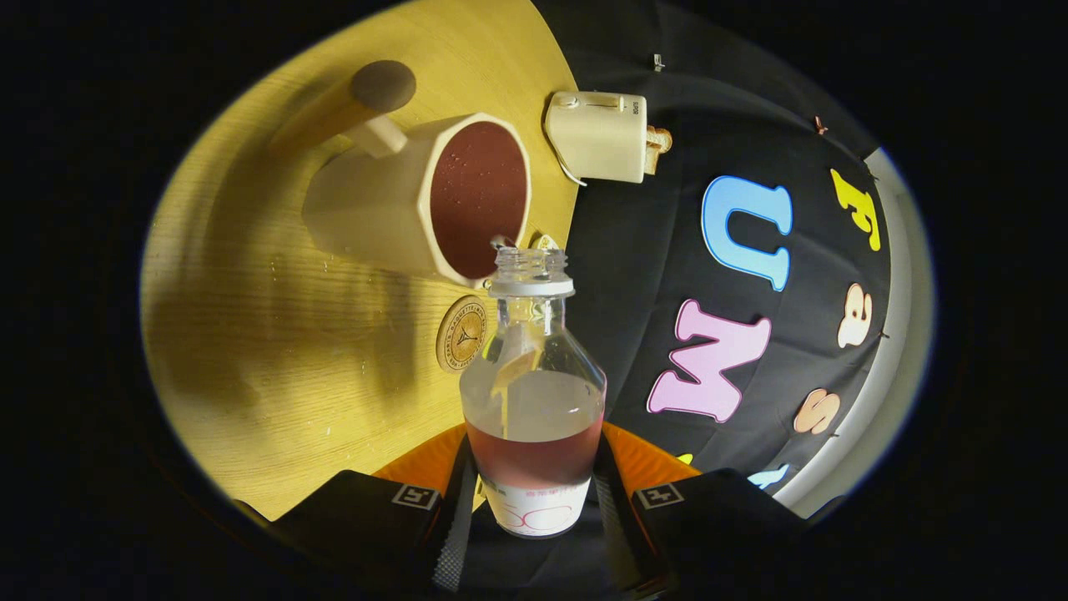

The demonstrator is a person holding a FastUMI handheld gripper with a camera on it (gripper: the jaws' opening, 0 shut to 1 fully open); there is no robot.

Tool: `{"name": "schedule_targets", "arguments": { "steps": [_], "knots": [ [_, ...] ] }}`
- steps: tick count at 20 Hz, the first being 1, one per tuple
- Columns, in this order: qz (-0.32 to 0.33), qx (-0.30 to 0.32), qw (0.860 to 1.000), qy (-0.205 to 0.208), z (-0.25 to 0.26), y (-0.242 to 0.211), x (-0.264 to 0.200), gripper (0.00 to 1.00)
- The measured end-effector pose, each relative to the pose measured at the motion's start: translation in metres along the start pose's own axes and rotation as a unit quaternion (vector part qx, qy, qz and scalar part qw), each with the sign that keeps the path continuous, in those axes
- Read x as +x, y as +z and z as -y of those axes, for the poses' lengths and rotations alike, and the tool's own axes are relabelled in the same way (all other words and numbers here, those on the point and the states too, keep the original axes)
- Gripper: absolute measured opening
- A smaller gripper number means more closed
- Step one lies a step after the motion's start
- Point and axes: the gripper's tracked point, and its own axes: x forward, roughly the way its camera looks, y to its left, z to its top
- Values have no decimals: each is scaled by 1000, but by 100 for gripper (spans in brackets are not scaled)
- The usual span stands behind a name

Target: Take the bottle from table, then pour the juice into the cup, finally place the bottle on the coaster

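bottle [532, 392] base hidden between claw [534, 501] fingers | coaster [461, 334] print unreadable

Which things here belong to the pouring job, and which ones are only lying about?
Job: bottle held between the gripper fingers; cup just beyond its mouth; coaster on the table.
Lying about: cream toaster-like appliance; brown-headed wooden peg behind the cup.

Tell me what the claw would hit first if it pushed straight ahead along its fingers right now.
The claw is shut on the bottle, so the bottle's open mouth leads. Straight ahead it would probably meet the rim of the cup, which sits just beyond the mouth, though depth is hard to judge.
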Motion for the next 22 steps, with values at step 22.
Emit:
{"name": "schedule_targets", "arguments": {
  "steps": [22],
  "knots": [
    [18,-72,997,-34,19,5,5,70]
  ]
}}
